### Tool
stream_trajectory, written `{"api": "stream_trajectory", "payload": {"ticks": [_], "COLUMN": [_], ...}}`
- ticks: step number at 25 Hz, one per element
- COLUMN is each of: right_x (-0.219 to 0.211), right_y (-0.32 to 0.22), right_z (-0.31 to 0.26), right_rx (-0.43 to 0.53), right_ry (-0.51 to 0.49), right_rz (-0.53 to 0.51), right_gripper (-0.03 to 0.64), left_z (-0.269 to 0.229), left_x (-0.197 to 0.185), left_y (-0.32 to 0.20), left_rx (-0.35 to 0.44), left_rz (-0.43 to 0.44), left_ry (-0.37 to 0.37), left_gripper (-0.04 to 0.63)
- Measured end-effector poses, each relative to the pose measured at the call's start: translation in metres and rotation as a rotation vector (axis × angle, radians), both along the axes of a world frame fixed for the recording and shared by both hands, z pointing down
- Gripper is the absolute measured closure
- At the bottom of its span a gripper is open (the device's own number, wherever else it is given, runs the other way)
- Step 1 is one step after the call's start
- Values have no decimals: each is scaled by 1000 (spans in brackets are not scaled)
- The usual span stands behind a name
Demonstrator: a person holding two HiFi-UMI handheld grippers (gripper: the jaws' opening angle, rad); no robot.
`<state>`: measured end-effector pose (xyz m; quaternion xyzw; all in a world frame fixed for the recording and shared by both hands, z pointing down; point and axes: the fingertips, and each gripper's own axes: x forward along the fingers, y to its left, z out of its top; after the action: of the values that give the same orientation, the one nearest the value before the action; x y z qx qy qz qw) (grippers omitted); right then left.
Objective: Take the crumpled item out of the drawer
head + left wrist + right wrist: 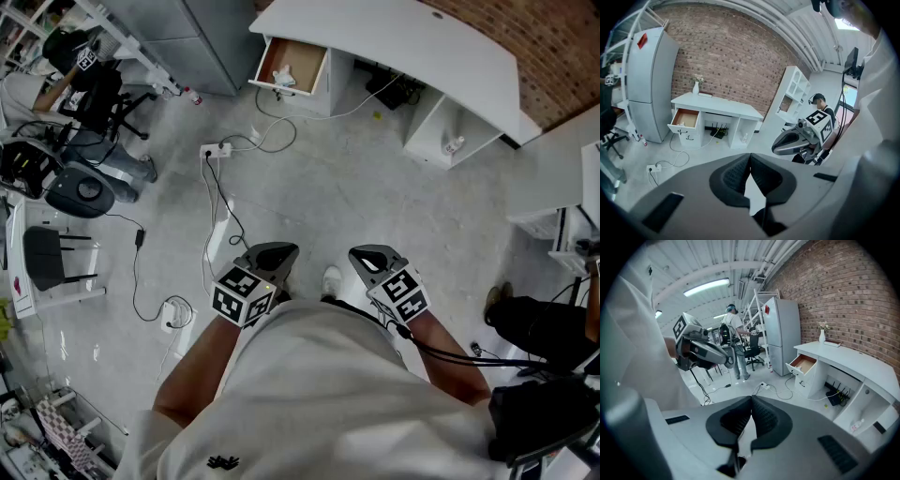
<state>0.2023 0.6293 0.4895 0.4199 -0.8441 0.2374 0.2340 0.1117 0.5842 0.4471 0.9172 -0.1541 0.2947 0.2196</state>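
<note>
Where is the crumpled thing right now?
In the head view, the crumpled thing lies inside the open drawer at the left end of the white desk, near the top of the picture.

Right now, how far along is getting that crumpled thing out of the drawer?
Done: the drawer stands open. In hand: nothing; the left gripper and right gripper are shut and empty, well short of the desk. Left: cross the floor, grip the crumpled item lying in the drawer, lift it out.
</note>
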Motion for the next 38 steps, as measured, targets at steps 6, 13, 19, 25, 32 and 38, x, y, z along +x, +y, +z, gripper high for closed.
{"api": "stream_trajectory", "payload": {"ticks": [6, 13, 19, 25, 32, 38], "right_x": [16, -1, -27, -70, -125, -146], "right_y": [-13, -56, -124, -228, -354, -432], "right_z": [11, 23, 22, 2, -2, -4], "right_rx": [-19, -19, -31, -12, -1, 8], "right_ry": [18, 10, 26, 83, 135, 167], "right_rz": [-32, -46, -9, 7, 14, -41], "right_gripper": [588, 588, 588, 584, 552, 552], "left_z": [0, 14, 18, 6, 13, 25], "left_x": [12, -8, -24, -65, -145, -192], "left_y": [-16, -59, -134, -238, -344, -401], "left_rx": [4, -10, -19, -26, -39, -53], "left_rz": [-43, -70, -18, 4, -23, -114], "left_ry": [14, 22, 77, 131, 135, 129], "left_gripper": [572, 572, 572, 571, 571, 571]}}
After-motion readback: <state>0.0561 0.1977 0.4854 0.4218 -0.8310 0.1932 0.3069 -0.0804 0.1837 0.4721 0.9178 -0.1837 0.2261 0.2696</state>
